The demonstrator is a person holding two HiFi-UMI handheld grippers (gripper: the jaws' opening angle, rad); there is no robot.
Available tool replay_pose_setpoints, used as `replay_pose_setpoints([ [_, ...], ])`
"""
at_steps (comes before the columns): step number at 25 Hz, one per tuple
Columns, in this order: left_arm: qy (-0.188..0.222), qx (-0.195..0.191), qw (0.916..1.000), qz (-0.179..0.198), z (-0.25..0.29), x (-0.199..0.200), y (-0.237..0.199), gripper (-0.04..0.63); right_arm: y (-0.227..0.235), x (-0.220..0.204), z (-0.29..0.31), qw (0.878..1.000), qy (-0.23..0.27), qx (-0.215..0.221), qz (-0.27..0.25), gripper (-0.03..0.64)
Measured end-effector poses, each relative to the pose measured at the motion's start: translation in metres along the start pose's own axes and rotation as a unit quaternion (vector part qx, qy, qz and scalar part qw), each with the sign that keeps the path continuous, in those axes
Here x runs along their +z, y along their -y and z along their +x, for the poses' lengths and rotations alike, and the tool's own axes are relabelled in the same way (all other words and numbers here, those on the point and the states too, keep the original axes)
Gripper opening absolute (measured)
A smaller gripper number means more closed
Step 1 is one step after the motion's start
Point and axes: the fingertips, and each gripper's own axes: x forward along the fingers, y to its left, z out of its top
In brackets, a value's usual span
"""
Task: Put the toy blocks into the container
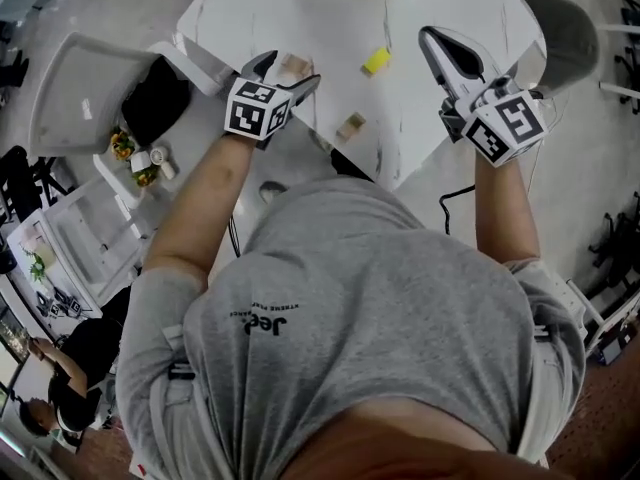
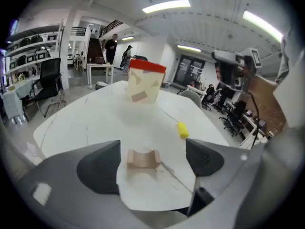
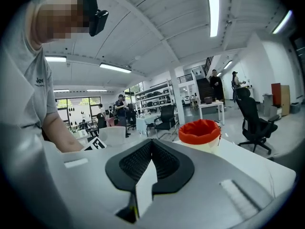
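1. Holds left gripper [image 2: 152,149] released around arch block [image 2: 141,159] on table [image 2: 90,120], jaws clear of it
2. Holds right gripper [image 3: 151,149] clenched, empty
3. Finds container [image 2: 144,85] at 12 o'clock beyond arch block, yellow block [image 2: 182,130] at 2 o'clock

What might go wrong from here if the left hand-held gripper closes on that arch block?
1. The arch block sits off-centre between the open jaws of the left hand-held gripper, nearer one jaw, so closing may twist or shove it.
2. A small wooden block lies near the table edge by the left forearm; a sweep could knock it off.
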Motion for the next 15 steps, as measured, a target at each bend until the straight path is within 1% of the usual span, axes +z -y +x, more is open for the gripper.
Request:
replay_pose_setpoints([
  [5,-0.038,0.050,0.9980,-0.003,0.031,-0.023,-0.018,0.456,0.017,-0.017,-0.008,1.000,-0.010,-0.008,0.011,0.003],
  [6,-0.048,0.059,0.9971,0.001,0.036,-0.026,-0.021,0.456,0.019,-0.020,-0.009,1.000,-0.012,-0.008,0.012,0.003],
  [8,-0.076,0.072,0.9944,0.019,0.044,-0.032,-0.020,0.449,0.024,-0.026,-0.010,1.000,-0.014,-0.009,0.016,0.003],
  [9,-0.088,0.071,0.9931,0.032,0.046,-0.034,-0.017,0.332,0.026,-0.027,-0.011,1.000,-0.014,-0.009,0.018,0.003],
  [10,-0.095,0.067,0.9923,0.043,0.048,-0.034,-0.014,0.345,0.027,-0.028,-0.011,1.000,-0.014,-0.009,0.020,0.003],
  [12,-0.096,0.059,0.9923,0.052,0.047,-0.028,-0.009,0.345,0.030,-0.028,-0.011,1.000,-0.012,-0.007,0.023,0.003],
  [15,-0.070,0.059,0.9946,0.048,0.043,-0.003,-0.011,0.345,0.036,-0.026,-0.013,1.000,-0.006,-0.004,0.024,0.003],
])
